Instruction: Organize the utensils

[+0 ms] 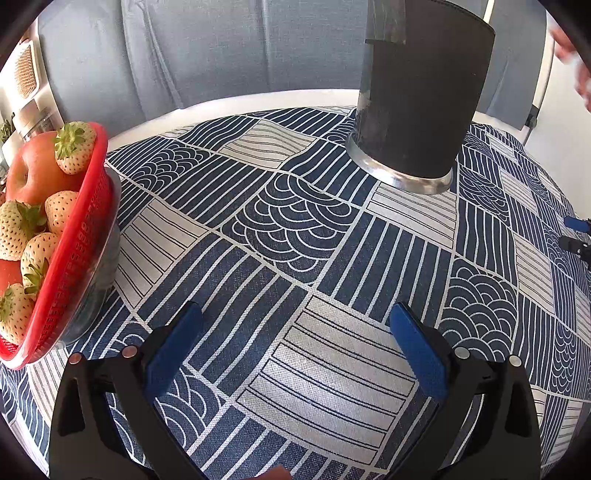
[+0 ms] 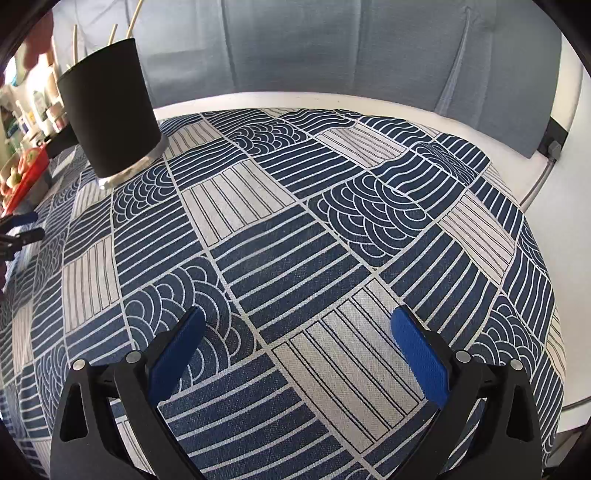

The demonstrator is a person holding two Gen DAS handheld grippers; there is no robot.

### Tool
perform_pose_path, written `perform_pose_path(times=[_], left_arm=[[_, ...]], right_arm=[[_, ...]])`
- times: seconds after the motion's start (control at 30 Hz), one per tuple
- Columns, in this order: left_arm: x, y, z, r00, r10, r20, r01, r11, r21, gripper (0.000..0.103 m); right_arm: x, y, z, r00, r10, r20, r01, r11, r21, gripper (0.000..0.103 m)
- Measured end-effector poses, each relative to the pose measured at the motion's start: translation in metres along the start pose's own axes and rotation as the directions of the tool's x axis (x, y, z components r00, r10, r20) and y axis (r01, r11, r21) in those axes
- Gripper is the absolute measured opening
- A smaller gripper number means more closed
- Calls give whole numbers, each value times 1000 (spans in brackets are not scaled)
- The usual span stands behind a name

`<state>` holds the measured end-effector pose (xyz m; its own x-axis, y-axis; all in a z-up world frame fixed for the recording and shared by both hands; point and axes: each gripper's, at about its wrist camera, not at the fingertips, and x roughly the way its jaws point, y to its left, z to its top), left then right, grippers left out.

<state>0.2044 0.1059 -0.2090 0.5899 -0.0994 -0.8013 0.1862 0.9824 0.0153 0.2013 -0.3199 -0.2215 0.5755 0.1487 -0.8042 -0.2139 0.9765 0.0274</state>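
A tall black utensil holder [image 1: 417,103] with a metal base stands on the patterned cloth, ahead and right of my left gripper [image 1: 295,317], which is open and empty. In the right wrist view the holder [image 2: 110,110] stands at the far left, with thin pale sticks [image 2: 112,33] rising from its top. My right gripper [image 2: 295,321] is open and empty above the cloth, well apart from the holder. The right gripper's fingertips [image 1: 576,236] show at the right edge of the left wrist view. The left gripper's fingertips [image 2: 22,225] show at the left edge of the right wrist view.
A red basket [image 1: 74,258] of strawberries and apples sits in a glass bowl at the left; it also shows in the right wrist view [image 2: 26,177]. A blue-and-white tablecloth [image 2: 295,221] covers the white table [image 2: 554,240]. A grey curtain hangs behind.
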Motion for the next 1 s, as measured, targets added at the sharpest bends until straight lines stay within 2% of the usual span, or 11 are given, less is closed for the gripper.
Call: perform_pose_path(times=[1.0], left_arm=[[0, 0, -1, 1000, -3, 0, 3, 1000, 6, 99]], right_arm=[[1, -1, -1, 1000, -1, -1, 1, 1000, 1, 97]])
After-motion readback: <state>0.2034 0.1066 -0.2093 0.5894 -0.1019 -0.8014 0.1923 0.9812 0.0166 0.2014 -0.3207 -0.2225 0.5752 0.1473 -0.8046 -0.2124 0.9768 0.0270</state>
